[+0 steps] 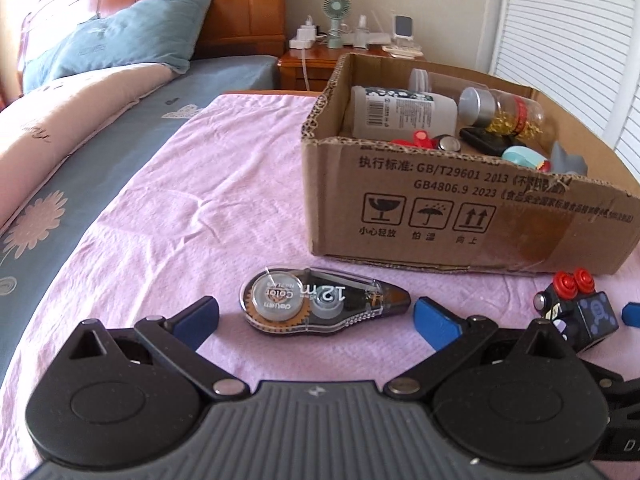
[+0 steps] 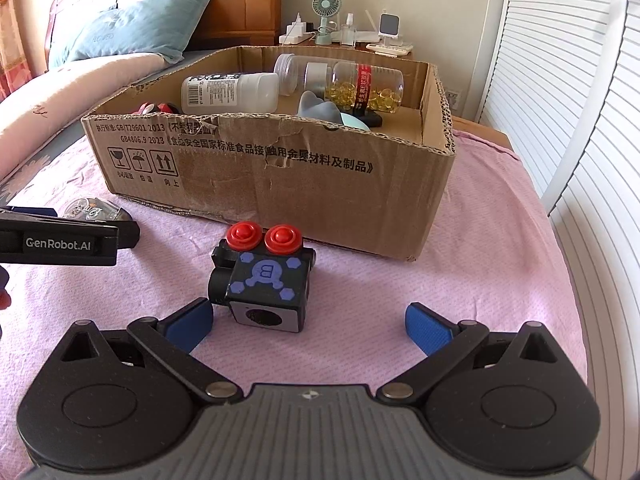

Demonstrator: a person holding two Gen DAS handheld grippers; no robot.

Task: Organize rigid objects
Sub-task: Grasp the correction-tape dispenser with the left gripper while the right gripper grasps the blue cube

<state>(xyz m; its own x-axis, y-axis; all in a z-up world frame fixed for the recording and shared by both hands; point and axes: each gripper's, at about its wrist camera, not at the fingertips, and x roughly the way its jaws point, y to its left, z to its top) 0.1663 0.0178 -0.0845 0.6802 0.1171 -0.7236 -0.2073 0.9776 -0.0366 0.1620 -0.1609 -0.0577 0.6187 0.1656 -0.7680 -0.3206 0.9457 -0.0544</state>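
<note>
The left tongs (image 1: 316,316) gape wide and empty, low over the pink cloth (image 1: 180,184), with a clear correction tape dispenser (image 1: 320,300) lying between their blue pads. To the right, a black toy cube with two red buttons (image 2: 262,280) sits just ahead of the right tongs (image 2: 308,320), also wide open and empty. Behind both stands the cardboard box (image 2: 320,184) holding bottles.

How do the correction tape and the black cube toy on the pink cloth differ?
The correction tape is flat, clear and teardrop-shaped; the cube toy is boxy and opaque black. The tape shows gears inside; the toy carries two red knobs. Both lie outside the cardboard box, each before an open gripper.
</note>
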